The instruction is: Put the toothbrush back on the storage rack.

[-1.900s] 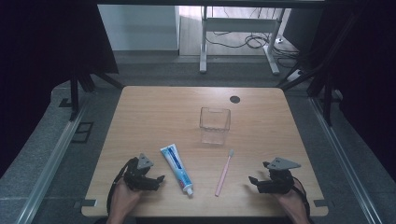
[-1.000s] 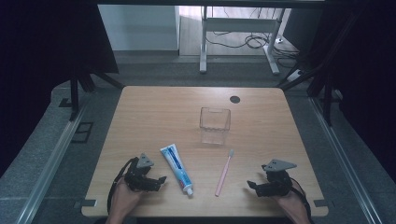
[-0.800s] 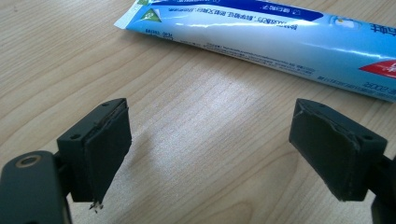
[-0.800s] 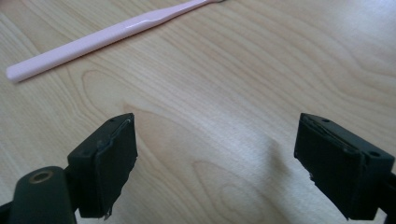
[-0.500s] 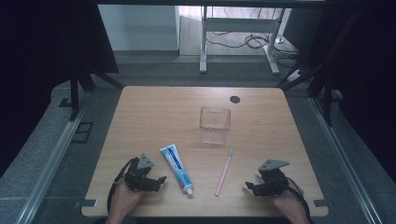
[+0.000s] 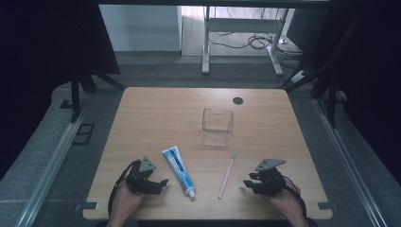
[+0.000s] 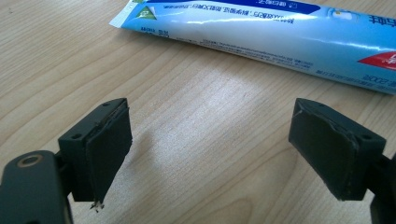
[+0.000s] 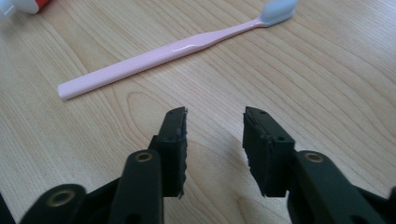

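Table [image 6: 156, 113]: we see light wood, everything resting on it.
Clear cup [image 6: 217, 126]: upright, mid-table.
Toothpaste tube [image 6: 178, 170]: flat, just beside the left gripper [image 6: 153, 183] — its jaws are spread wide, nothing between.
Right gripper [image 6: 249, 184]: jaws have just been narrowing, still parted, nothing between.
Pink toothbrush [image 6: 226, 175]: flat, between tube and right gripper — untouched.

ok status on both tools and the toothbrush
Left tool open, empty, beside toothpaste tube. Right tool jaws just narrowed, nothing between them. Pink toothbrush flat on table, untouched. Nothing in the way.
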A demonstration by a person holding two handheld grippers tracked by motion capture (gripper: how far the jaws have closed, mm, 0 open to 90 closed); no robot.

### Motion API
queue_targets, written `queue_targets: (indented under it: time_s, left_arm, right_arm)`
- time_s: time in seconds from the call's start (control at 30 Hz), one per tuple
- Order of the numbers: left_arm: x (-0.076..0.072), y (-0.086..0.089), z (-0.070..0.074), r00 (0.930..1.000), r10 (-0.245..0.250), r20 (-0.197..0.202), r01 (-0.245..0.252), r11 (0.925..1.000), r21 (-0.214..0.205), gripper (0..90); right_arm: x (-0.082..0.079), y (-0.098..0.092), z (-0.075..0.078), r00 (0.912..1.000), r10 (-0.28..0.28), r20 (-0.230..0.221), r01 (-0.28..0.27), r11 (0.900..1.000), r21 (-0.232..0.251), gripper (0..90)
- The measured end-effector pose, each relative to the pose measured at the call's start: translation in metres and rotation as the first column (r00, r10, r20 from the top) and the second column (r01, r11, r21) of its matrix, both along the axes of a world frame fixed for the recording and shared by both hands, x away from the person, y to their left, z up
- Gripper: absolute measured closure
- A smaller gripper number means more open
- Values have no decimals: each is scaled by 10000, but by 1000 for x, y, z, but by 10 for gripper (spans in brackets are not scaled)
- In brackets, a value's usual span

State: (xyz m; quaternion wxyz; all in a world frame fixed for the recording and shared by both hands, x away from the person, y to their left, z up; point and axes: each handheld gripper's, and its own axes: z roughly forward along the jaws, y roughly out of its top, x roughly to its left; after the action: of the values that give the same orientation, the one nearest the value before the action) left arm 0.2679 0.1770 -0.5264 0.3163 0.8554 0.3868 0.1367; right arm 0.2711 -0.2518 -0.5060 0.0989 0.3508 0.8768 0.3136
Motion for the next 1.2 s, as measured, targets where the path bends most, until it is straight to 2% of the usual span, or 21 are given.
queue_targets:
  time_s: [0.07,0.1,0.2,0.3,0.37,0.6,0.8,0.93,1.2]
  left_arm:
    - [0,0,0,10000,-53,26,53,10000,40,136]
    - [0,0,0,10000,45,-19,-45,10000,-60,137]
    - [1,1,0,10000,74,-40,-75,9997,-250,136]
    - [0,1,0,9999,120,-63,-122,9992,-386,136]
    - [1,1,0,9999,85,-62,-87,9994,-326,136]
    - [0,0,0,10000,20,-80,-22,9996,-292,137]
    - [1,0,-1,9999,-140,-82,139,9998,-144,138]
    - [0,-1,0,9999,-124,-77,124,9999,-120,138]
    - [0,-1,0,9999,-123,-54,123,9999,-61,138]
  right_arm:
    - [0,3,0,9998,201,-71,-201,9998,-19,693]
    - [0,6,1,9994,336,-20,-336,9994,-49,737]
    - [1,8,2,9991,434,1,-434,9991,-30,785]
    - [3,12,4,9980,521,-363,-502,9975,501,864]
    - [5,15,4,9968,654,-455,-626,9962,607,894]
    - [8,26,5,9940,976,-499,-934,9924,803,900]
    - [9,42,4,9865,1635,63,-1635,9829,849,900]
    - [9,51,3,9847,1742,72,-1743,9819,742,900]
    - [13,70,-4,9814,1903,-270,-1883,9800,645,899]
